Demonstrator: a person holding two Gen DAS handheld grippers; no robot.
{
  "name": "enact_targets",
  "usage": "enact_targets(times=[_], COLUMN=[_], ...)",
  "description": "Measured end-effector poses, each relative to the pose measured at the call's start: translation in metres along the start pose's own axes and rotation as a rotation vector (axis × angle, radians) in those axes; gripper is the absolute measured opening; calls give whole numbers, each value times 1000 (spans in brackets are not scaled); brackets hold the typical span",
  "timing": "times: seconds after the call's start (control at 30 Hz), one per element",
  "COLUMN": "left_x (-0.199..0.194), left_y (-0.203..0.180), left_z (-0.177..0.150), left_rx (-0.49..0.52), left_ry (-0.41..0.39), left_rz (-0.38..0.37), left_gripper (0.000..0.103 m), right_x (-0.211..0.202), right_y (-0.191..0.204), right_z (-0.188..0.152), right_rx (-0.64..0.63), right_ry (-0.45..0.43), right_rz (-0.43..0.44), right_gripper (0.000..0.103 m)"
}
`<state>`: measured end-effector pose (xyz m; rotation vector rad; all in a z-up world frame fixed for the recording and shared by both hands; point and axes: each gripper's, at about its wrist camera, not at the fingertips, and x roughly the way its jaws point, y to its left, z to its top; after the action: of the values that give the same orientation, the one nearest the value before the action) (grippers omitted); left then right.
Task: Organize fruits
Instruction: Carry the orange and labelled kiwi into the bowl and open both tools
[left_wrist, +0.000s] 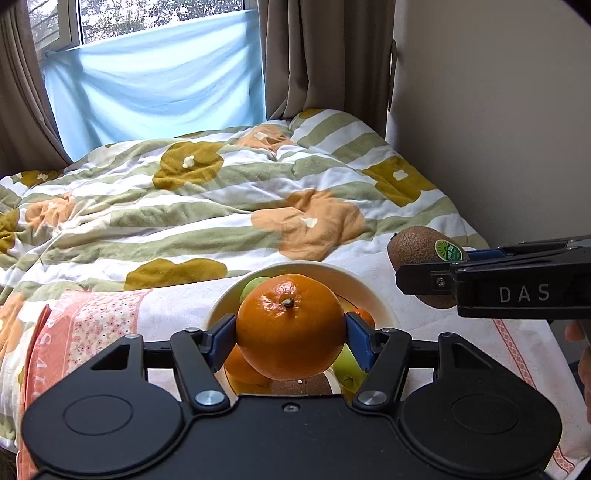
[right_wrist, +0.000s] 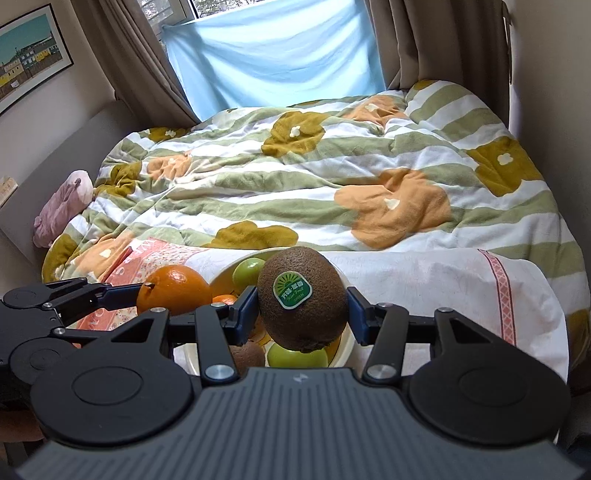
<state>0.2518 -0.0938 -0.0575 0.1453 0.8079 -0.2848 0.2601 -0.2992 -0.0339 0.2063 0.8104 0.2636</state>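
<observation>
Orange and brown fruit fill the near middle of both views, each piece pinched between blue-padded fingers above a cream bowl (left_wrist: 373, 291) on a bed.

The left wrist view shows the left gripper (left_wrist: 291, 334), its fingers (left_wrist: 360, 341) partly spread and pressing both sides of an orange (left_wrist: 291, 326), stem end up, held over the bowl. At right, the right gripper (left_wrist: 436, 267) comes in sideways with a kiwi (left_wrist: 417, 247).

Only the right wrist view shows a framed picture (right_wrist: 31, 74) on the left wall and a pink soft toy (right_wrist: 62, 208) at the bed's left edge. Here the right gripper's fingers (right_wrist: 356, 319), partly spread, clamp the kiwi, its green sticker (right_wrist: 292, 290) facing the camera, over the bowl's near right part. Green apples (right_wrist: 297, 356), a small orange fruit (right_wrist: 223, 299) and another kiwi (right_wrist: 248, 354) lie in the bowl. A floral striped quilt (right_wrist: 295, 177) stretches far behind, toward a blue cloth (right_wrist: 273, 51) at the window.
</observation>
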Motion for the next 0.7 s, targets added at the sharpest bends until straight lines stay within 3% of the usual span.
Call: enact_targets(times=[0.2, 0.43, 0.57, 0.7], left_x=[42, 63, 56, 51], left_y=[-11, -22, -24, -21], left_z=[2, 1, 2, 1], left_rx=[17, 44, 56, 59], left_ry=[65, 92, 48, 56], left_rz=[28, 39, 55, 63], left_gripper=[67, 68, 97, 97], right_x=[32, 51, 57, 59], right_y=[-19, -29, -33, -33], right_z=[8, 10, 11, 11], right_rx=[-24, -26, -29, -32], right_ry=[55, 86, 98, 98], right_rz=[27, 47, 50, 51], right_gripper=[65, 65, 65, 65])
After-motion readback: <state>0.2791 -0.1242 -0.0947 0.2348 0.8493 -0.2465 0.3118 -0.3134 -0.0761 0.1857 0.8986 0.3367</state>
